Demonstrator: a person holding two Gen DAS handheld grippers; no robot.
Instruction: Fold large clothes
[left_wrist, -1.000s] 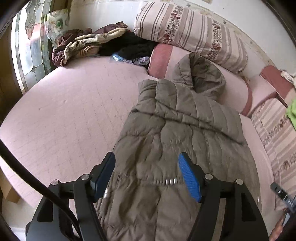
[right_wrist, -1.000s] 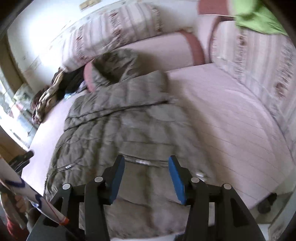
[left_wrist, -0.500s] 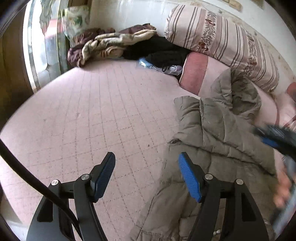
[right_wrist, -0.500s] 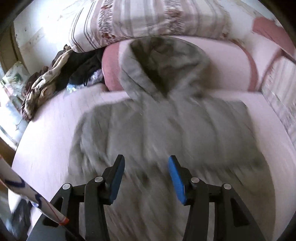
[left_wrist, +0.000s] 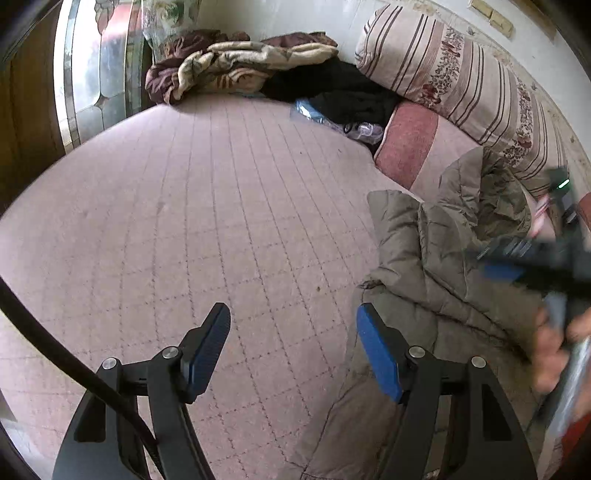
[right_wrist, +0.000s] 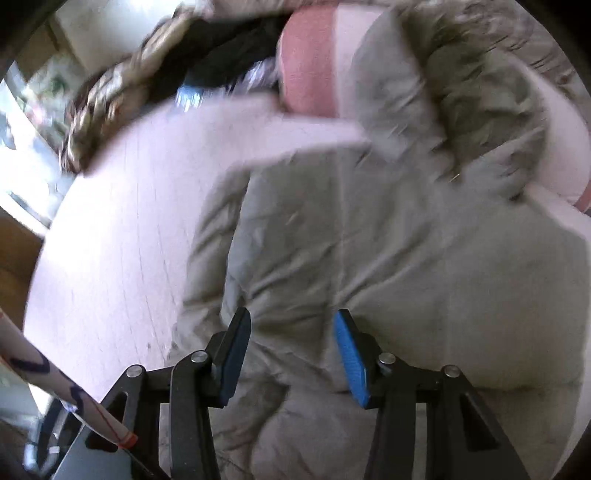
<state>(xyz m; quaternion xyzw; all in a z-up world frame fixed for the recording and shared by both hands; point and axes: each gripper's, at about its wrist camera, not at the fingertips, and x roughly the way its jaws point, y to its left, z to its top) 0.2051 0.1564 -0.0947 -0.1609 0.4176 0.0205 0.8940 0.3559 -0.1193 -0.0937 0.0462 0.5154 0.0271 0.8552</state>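
1. Left gripper: jaws apart, nothing between them; hangs over the bed, its right finger just at the coat's edge.
2. Right gripper: jaws apart, nothing pinched; held just above the coat, blue pads facing each other. Also seen blurred at the right edge of the left view, with a hand below it.
3. Coat: olive quilted, lying flat on the bed, hood propped against the pink bolster. In the left view it fills the lower right.
4. Bed: pink, grid-stitched cover, bare on the left half.
5. Striped pillow: behind the bolster, against the wall.
6. Clothes heap: brown, beige and black, far corner beside the window.
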